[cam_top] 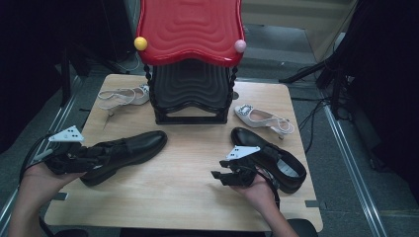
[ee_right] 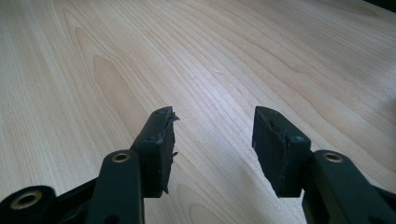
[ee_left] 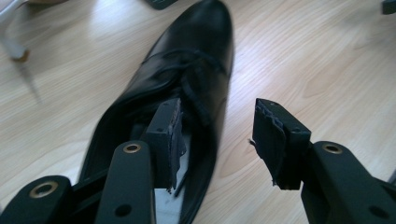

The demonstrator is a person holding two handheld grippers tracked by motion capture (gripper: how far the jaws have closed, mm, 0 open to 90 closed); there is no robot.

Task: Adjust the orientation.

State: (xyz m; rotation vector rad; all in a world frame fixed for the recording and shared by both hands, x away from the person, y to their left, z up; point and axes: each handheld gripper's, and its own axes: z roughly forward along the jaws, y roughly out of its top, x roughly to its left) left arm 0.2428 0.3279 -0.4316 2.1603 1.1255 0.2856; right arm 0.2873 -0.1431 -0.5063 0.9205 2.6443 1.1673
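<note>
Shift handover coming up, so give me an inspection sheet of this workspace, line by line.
Surface: light wooden table, bare in the middle.
Job's things: left black dress shoe lying flat, toe pointing away from the left gripper; right black dress shoe beside the right gripper.
Clutter: two white slingback heels; black and red tiered shoe rack at the table's far edge.
Grippers: left gripper open, one jaw inside the left shoe's opening, the other outside it; right gripper open over bare wood, holding nothing.
Cables: one trails from the left gripper; more on the floor at right.
Surroundings: dim floor, metal rails.
</note>
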